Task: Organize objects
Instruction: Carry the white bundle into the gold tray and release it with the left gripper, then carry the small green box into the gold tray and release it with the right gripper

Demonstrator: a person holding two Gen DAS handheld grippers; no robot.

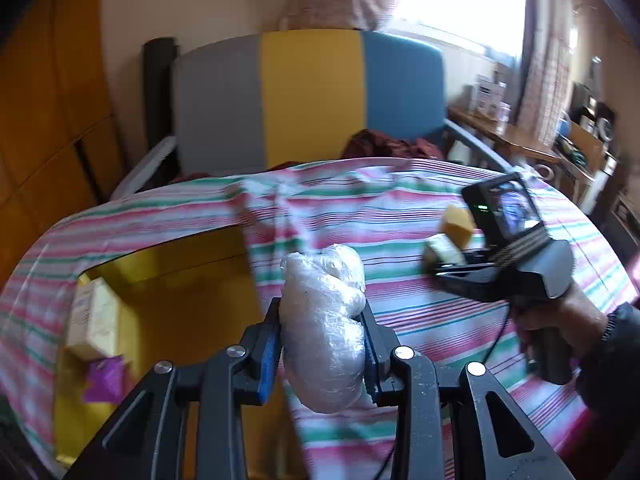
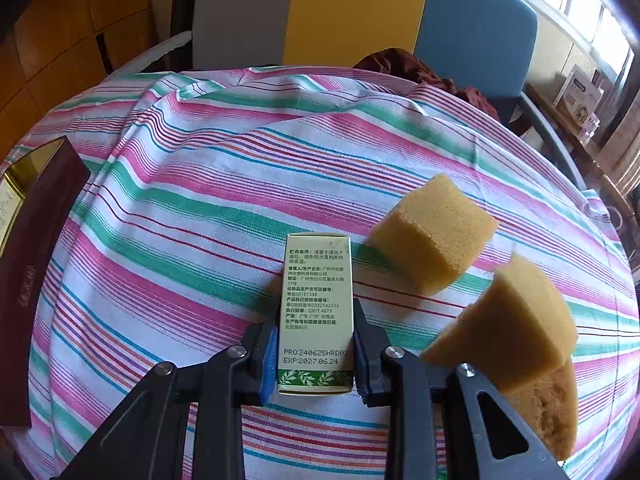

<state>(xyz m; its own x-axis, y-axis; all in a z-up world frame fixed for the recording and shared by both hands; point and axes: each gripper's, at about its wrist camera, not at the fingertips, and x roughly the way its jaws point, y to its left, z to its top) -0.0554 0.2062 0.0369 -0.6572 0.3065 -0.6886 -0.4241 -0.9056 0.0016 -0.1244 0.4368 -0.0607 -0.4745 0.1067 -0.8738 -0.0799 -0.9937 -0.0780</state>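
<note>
I hold a plastic-wrapped white bundle (image 1: 324,332) in the left gripper (image 1: 323,344), jaws clamped on both its sides, lifted above the bench (image 1: 400,312) and its striped cloth (image 1: 440,320). Just left of it sits an open gold-lined box (image 1: 180,280) containing a pale carton (image 1: 94,320) and a purple packet (image 1: 106,380). The right gripper (image 2: 316,356) is closed on a small green-and-cream carton (image 2: 316,312) resting on the cloth. Right of that carton lie two yellow sponge blocks (image 2: 432,232), one (image 2: 516,320) just beside the right gripper's finger. A tricolour chair (image 2: 360,12) stands behind the bench, with dark red fabric (image 2: 420,68) on it
</note>
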